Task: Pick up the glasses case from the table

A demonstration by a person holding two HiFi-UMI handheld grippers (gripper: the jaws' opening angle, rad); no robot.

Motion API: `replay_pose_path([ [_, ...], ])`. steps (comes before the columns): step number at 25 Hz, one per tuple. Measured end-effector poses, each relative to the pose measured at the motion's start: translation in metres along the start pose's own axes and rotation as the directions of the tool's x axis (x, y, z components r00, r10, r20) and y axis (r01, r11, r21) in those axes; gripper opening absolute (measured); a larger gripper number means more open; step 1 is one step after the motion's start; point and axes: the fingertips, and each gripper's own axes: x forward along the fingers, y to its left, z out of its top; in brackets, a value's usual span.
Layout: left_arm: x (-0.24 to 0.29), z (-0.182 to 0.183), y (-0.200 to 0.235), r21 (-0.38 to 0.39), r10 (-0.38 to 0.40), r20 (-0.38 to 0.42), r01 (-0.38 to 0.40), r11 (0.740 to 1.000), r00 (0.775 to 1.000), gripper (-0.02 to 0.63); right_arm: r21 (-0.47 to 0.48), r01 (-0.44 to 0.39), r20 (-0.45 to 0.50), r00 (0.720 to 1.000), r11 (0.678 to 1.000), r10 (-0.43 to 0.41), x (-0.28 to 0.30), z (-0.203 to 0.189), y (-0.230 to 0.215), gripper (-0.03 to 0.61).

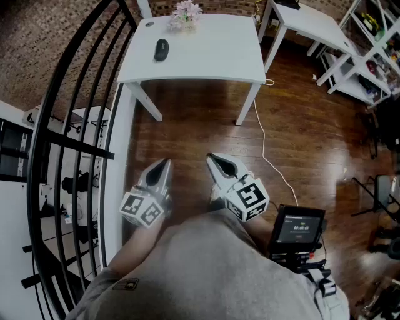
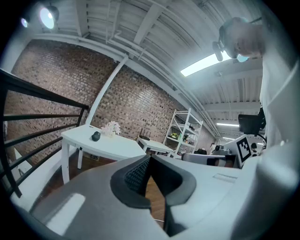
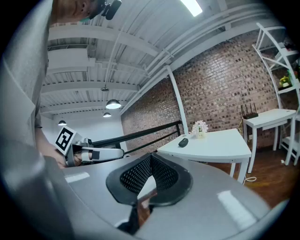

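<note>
A dark oval glasses case (image 1: 161,49) lies on the left part of a white table (image 1: 212,62) far ahead of me. It shows small in the left gripper view (image 2: 96,136) and in the right gripper view (image 3: 183,142). My left gripper (image 1: 164,164) is held close to my body above the wood floor, jaws shut with tips meeting and nothing between them. My right gripper (image 1: 212,159) hangs beside it, also shut and empty. Both point roughly toward the table, well short of it.
A small bunch of pale flowers (image 1: 185,14) stands at the table's back edge. A black railing (image 1: 69,144) runs along the left. A white cable (image 1: 265,150) trails over the floor. Another white table (image 1: 309,22) and shelves (image 1: 375,50) stand at right.
</note>
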Motion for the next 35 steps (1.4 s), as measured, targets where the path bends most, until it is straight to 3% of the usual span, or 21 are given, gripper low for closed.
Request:
replay_pose_path([
  [4, 0.057, 0.027, 0.011, 0.009, 0.008, 0.006, -0.009, 1.000, 1.000, 0.000, -0.010, -0.014, -0.012, 1.000, 1.000, 0.014, 0.028, 0.023, -0.048, 0.011],
  [9, 0.109, 0.031, 0.030, -0.005, 0.030, -0.005, -0.030, 1.000, 1.000, 0.000, -0.009, -0.005, -0.017, 1.000, 1.000, 0.004, 0.059, 0.036, -0.103, 0.012],
  [18, 0.152, 0.045, 0.077, -0.025, 0.020, -0.017, -0.020, 0.999, 1.000, 0.000, -0.006, 0.019, -0.044, 0.999, 1.000, -0.019, 0.114, 0.044, -0.131, 0.012],
  [25, 0.209, 0.080, 0.151, -0.015, -0.062, 0.002, 0.062, 0.998, 0.998, 0.000, -0.025, 0.078, -0.044, 0.996, 0.997, -0.079, 0.202, 0.067, -0.159, 0.012],
  [30, 0.227, 0.114, 0.207, -0.005, -0.069, 0.004, 0.069, 0.998, 0.998, 0.000, -0.047, 0.106, -0.033, 0.994, 0.993, -0.108, 0.258, 0.091, -0.157, 0.012],
  [35, 0.259, 0.120, 0.254, -0.017, -0.052, -0.003, 0.052, 0.999, 0.999, 0.000, -0.053, 0.122, -0.062, 0.990, 0.991, -0.125, 0.299, 0.091, -0.179, 0.012],
])
